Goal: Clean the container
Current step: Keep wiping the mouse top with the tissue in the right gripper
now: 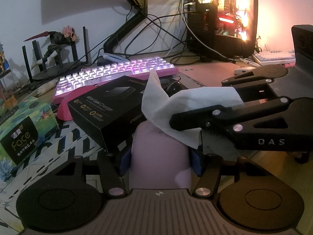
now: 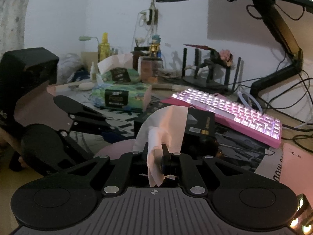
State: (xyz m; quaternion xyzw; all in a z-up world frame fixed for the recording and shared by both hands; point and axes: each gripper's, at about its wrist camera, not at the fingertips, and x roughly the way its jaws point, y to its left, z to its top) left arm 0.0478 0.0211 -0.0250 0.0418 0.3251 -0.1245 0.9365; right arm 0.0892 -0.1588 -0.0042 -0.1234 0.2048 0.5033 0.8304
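A pale pink container stands upright between the blue pads of my left gripper, which is shut on its sides. My right gripper comes in from the right, shut on a white tissue. The tissue hangs loose over the container's top and right shoulder and hides its opening. In the right wrist view the right gripper pinches the tissue, which fans upward from it. Only a pink edge of the container shows behind the gripper there.
A black charger box lies just behind the container, with a lit pink keyboard and a black mouse beyond. A green tissue box sits at the left. A glowing PC tower and cables fill the back.
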